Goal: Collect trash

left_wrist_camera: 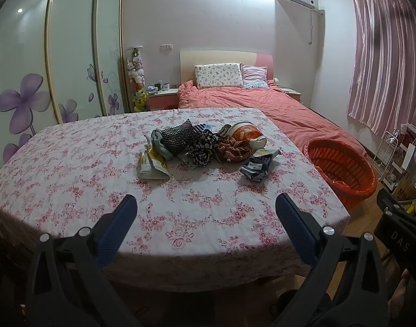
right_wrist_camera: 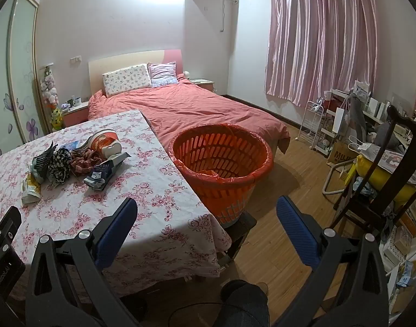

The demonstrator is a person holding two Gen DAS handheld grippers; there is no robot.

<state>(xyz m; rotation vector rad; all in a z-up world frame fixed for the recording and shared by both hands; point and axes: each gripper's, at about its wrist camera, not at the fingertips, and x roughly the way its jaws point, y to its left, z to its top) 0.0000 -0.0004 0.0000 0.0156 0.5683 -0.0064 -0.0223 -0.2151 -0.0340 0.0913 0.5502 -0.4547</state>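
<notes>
Above tablecloth (left_wrist_camera: 72, 179), splayed left hand-held gripper (left_wrist_camera: 205, 212)

Left tool (left_wrist_camera: 206, 209): yours, blue pads wide apart, empty, hovering over the tabletop's (left_wrist_camera: 72, 190) near edge.
Trash pile (left_wrist_camera: 205, 147): wrappers, crumpled bags and a noodle cup (left_wrist_camera: 247, 135) toward the far edge.
Orange basket (left_wrist_camera: 344, 169): just beyond the right edge.
</notes>
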